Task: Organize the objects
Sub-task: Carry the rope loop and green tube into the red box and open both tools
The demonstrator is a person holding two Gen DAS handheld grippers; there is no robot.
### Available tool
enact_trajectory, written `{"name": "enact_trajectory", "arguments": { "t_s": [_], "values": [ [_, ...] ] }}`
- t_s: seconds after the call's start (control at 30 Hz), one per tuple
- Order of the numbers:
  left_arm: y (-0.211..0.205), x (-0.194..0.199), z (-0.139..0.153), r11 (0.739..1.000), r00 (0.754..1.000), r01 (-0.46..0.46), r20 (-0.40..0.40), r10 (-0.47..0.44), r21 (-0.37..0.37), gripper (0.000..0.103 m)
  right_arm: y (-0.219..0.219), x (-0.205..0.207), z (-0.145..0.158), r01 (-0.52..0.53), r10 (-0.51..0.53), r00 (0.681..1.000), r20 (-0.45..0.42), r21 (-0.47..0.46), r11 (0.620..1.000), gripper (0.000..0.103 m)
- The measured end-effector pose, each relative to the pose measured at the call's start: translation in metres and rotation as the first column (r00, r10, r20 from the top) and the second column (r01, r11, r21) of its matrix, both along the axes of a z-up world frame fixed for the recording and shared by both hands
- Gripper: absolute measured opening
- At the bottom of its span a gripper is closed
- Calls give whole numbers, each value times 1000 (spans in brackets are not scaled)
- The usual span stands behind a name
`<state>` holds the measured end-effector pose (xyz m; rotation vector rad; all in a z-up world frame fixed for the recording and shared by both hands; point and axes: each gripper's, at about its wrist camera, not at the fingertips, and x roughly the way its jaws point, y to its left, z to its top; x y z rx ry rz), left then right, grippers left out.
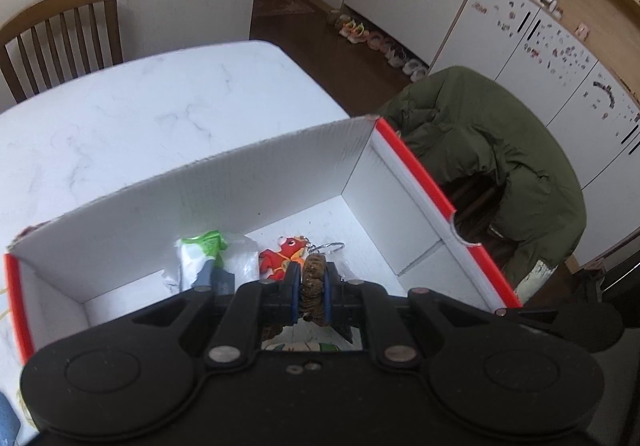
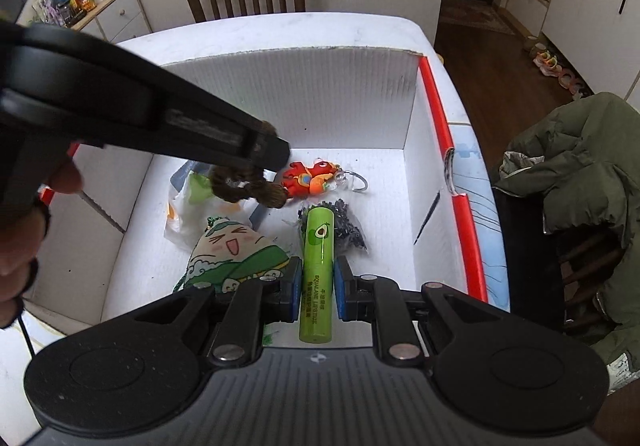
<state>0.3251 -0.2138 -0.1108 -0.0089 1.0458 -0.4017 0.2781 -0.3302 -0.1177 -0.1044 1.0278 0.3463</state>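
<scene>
**Two small items held over the open box**

Left wrist view: the left hand-held gripper is pinching a brown, fuzzy braided hair tie between its blue pads, above the interior of the white corrugated cardboard box with red edges. The box sits on the white marble-patterned bench. Below the fingers, on the box floor, lie a red cartoon-figure rubber keychain with a metal ring and a crumpled white and green plastic packet. The hair tie looks soft, light and squashy; it should deform under the pads rather than slip, and any part of its loop makes a fair hold.

Right wrist view: the right hand-held gripper has its pads either side of a lime-green cylindrical lipstick tube with an avocado print, apparently clamping it at mid-length, the tube lying along the fingers and over the box. The tube appears rigid, light and smooth, so it may slide or pivot if gripped near an end; the middle of the barrel is the safer place. Already in the box are a green and cream plush pouch with a laughing face, a small clear bag of black beads, the keychain and the packet. The left gripper reaches in from the upper left, its hair tie dangling just above the keychain.
</scene>
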Motion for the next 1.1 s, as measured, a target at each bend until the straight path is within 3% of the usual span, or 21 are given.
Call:
{"name": "enact_trajectory", "arguments": {
  "t_s": [0.67,0.9,1.1],
  "values": [
    [-11,28,-41,995,993,-21,-111,32,96,15,-6,12,-13,-20,21,999,-24,12,1000,16],
    [-11,23,-40,993,994,-11,-108,24,119,28,-10,10,-9,-21,21,1000,-6,22,1000,17],
    [-6,17,-33,995,995,-30,-91,39,99,48,-13,7,-3,-17,17,1000,3,39,999,17]
  ]
}}
